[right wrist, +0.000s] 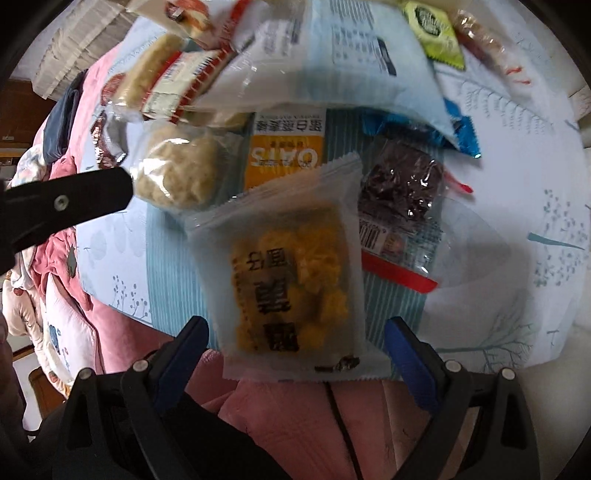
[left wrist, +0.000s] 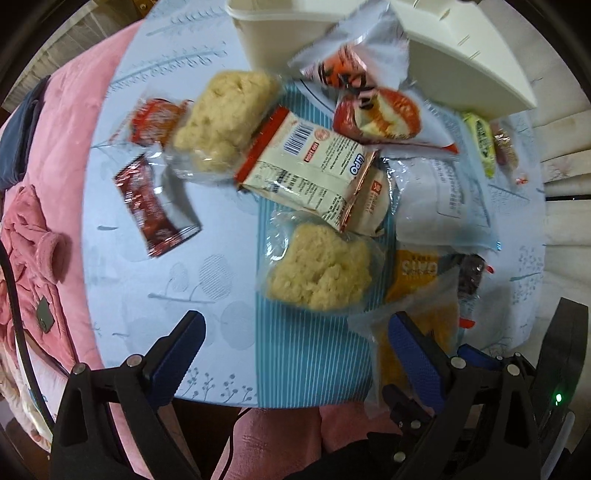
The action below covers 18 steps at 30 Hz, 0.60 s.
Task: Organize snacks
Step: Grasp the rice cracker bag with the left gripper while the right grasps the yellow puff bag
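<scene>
Several wrapped snacks lie on a pale blue tablecloth (left wrist: 147,280). A frosted packet of yellow pieces (right wrist: 291,266) hangs over the table's near edge, between the wide-apart fingers of my open right gripper (right wrist: 295,350); I cannot tell if they touch it. The same frosted packet (left wrist: 417,317) shows beside my left gripper's right finger. My left gripper (left wrist: 299,350) is open and holds nothing, just short of a puffed rice cake (left wrist: 317,269). Behind lie a cream biscuit pack (left wrist: 310,166), a second rice cake (left wrist: 225,118) and an orange oats packet (right wrist: 284,158).
Two white bins (left wrist: 288,33) (left wrist: 465,55) stand at the table's far side. A dark brown bar (right wrist: 399,184), a green packet (right wrist: 432,26), a white-blue bag (right wrist: 332,62) and a red sachet (left wrist: 155,206) are scattered around. Pink bedding (left wrist: 55,147) lies left of the table.
</scene>
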Tool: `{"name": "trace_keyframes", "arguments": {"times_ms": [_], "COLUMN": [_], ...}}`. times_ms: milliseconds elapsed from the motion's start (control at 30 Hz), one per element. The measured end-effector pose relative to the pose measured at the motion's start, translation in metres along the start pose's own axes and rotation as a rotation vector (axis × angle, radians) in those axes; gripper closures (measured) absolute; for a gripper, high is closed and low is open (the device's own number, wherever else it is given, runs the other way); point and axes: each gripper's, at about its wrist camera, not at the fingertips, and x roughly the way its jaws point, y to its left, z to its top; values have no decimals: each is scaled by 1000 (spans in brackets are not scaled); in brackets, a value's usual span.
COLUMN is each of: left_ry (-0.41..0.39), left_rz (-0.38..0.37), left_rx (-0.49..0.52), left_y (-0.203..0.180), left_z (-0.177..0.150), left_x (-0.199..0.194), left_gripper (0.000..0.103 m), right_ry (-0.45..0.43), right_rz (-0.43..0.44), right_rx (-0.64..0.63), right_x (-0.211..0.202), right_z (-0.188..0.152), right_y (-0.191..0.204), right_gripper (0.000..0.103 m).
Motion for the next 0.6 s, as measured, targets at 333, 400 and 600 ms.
{"name": "trace_keyframes", "arguments": {"times_ms": [333,400,600], "left_ry": [134,143,158], "left_rz": [-8,-13,-60], "left_rx": [-50,-56,-77], "left_y": [-5,-5,2], "left_z": [33,37,44], "left_x": [54,60,71], "left_gripper": [7,11,23], "right_ry": [97,107,114], "right_rz": [81,97,175], "right_rx": [31,33,27], "right_x": [19,21,16], "right_z": [21,24,35], "right_y": [-15,-16,-17], "right_gripper": [7,8,31]}}
